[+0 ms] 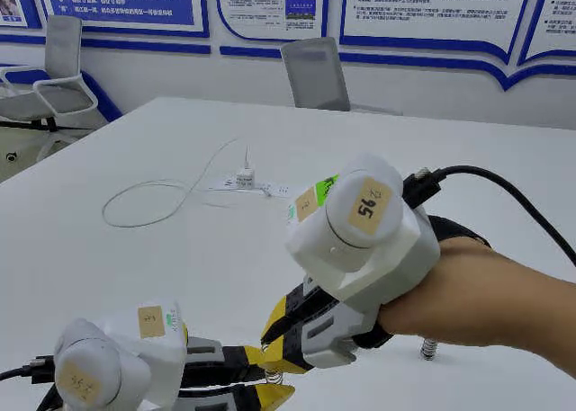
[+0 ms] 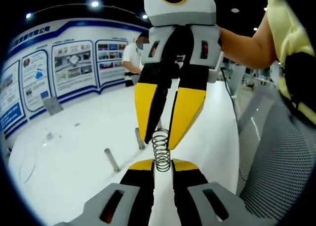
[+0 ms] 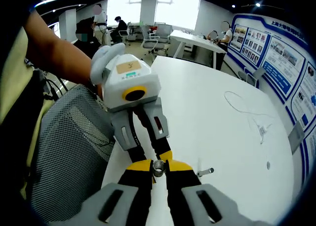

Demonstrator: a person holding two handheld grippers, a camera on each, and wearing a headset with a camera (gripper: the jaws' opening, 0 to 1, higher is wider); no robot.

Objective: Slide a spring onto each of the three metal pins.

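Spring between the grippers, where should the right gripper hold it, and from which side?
Grip the free end coils of the spring, across its width, coming in from the end opposite the left gripper, whose jaws pinch the other end. The spring sticks straight out of those jaws, leaving that half bare. The right gripper flanks it there; whether it presses, I cannot tell.

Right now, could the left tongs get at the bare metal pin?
Probably yes: the bare pin stands close beside the left tongs, nothing between, though the right tongs also pinch the spring.
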